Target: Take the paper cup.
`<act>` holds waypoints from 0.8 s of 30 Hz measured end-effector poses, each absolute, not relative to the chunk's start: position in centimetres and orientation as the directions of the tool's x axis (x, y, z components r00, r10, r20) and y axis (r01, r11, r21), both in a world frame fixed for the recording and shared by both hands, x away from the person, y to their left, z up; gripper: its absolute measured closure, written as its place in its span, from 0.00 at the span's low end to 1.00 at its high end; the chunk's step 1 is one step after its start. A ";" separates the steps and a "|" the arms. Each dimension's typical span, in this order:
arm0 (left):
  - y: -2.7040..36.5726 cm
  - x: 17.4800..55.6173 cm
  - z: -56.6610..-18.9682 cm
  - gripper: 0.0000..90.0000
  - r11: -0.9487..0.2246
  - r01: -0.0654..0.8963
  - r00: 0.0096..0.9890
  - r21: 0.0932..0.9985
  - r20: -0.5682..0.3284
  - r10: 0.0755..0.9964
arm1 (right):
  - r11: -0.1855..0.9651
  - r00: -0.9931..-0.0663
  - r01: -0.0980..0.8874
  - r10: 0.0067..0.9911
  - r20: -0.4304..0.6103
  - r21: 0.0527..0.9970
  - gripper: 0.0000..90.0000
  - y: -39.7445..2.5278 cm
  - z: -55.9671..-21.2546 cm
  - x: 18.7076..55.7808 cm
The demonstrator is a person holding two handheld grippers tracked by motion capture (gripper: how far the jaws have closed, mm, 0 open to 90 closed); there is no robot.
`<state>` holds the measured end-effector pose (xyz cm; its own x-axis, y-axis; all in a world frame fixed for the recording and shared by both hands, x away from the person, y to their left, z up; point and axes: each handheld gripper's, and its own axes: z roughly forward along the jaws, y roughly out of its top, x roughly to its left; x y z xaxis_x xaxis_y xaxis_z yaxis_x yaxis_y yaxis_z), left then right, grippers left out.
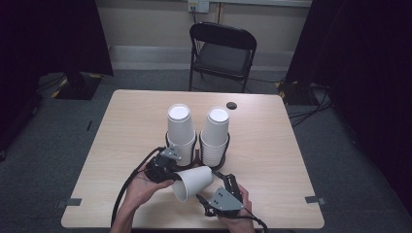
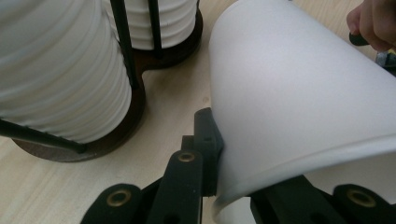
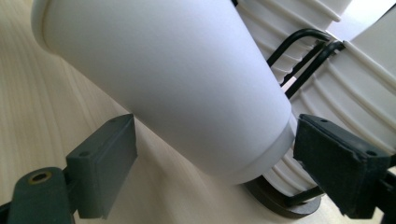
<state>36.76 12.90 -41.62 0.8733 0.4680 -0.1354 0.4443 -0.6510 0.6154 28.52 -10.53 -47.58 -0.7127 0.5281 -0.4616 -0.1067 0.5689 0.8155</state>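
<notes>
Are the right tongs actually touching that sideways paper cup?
Apart. In the right gripper view the right tongs stand open, with table showing between each jaw and the paper cup. The left tongs pinch its rim.

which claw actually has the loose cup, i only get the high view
observer: the left claw. It pinches the cup wall at the rim, with one jaw outside and one inside.
operator: what's the right one doing
observer: the right claw is open, with a jaw on either side of the cup's base end. I cannot tell whether either jaw touches it.
operator: is the cup off the table
observer: it looks so. In the right gripper view it hangs tilted, with bare table showing beneath its wall.
</notes>
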 end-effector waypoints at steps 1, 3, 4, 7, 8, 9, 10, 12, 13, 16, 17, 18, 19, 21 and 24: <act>12.9 36.8 -41.7 0.94 -0.653 0.448 0.872 0.611 -0.136 0.470 | 0.582 -0.711 -0.115 0.517 -0.476 0.805 0.15 -10.4 -47.6 28.5; 12.9 36.8 -41.8 0.94 -0.644 0.460 0.865 0.611 -0.147 0.479 | 0.594 -0.706 -0.130 0.507 -0.494 0.794 0.15 -10.2 -47.6 28.4; 12.9 36.8 -41.8 0.94 -0.644 0.460 0.865 0.611 -0.147 0.479 | 0.601 -0.704 -0.132 0.503 -0.501 0.789 0.14 -10.0 -47.7 28.4; 12.8 37.0 -41.5 0.94 -0.675 0.452 0.872 0.583 -0.130 0.472 | 0.612 -0.708 -0.143 0.485 -0.513 0.777 0.14 -9.7 -47.7 28.5; 12.7 37.0 -41.5 0.95 -0.675 0.453 0.872 0.583 -0.134 0.470 | 0.613 -0.713 -0.148 0.478 -0.513 0.776 0.14 -9.6 -47.7 28.5; 12.6 37.0 -41.4 0.95 -0.681 0.444 0.878 0.582 -0.129 0.461 | 0.611 -0.728 -0.154 0.461 -0.507 0.776 0.14 -9.4 -47.8 28.5; 12.4 36.9 -41.4 0.95 -0.671 0.448 0.876 0.591 -0.140 0.461 | 0.613 -0.736 -0.160 0.448 -0.507 0.774 0.14 -9.2 -47.8 28.5; 12.3 36.9 -41.5 0.95 -0.678 0.442 0.881 0.588 -0.141 0.452 | 0.626 -0.741 -0.170 0.427 -0.518 0.761 0.13 -8.7 -47.8 28.5; 12.1 36.8 -41.5 0.95 -0.664 0.454 0.875 0.594 -0.157 0.458 | 0.633 -0.743 -0.167 0.423 -0.518 0.756 0.13 -8.5 -47.9 28.5; 11.7 36.8 -41.6 0.96 -0.662 0.445 0.882 0.604 -0.167 0.440 | 0.627 -0.751 -0.151 0.430 -0.501 0.764 0.13 -8.0 -48.0 28.6; 11.7 36.8 -41.5 0.96 -0.665 0.444 0.882 0.600 -0.165 0.441 | 0.628 -0.749 -0.153 0.430 -0.504 0.763 0.13 -7.8 -48.0 28.6; 11.5 36.8 -41.6 0.96 -0.656 0.449 0.880 0.607 -0.173 0.442 | 0.632 -0.746 -0.154 0.430 -0.509 0.760 0.13 -7.7 -47.9 28.6; 11.5 36.8 -41.6 0.96 -0.656 0.450 0.880 0.607 -0.177 0.440 | 0.634 -0.746 -0.154 0.429 -0.510 0.758 0.13 -7.5 -47.9 28.6; 11.3 36.8 -41.6 0.95 -0.653 0.449 0.882 0.610 -0.185 0.434 | 0.639 -0.744 -0.158 0.424 -0.516 0.753 0.13 -7.2 -47.8 28.5; 10.8 36.8 -41.7 0.95 -0.657 0.448 0.884 0.607 -0.189 0.428 | 0.634 -0.742 -0.174 0.418 -0.523 0.754 0.12 -6.7 -47.6 28.4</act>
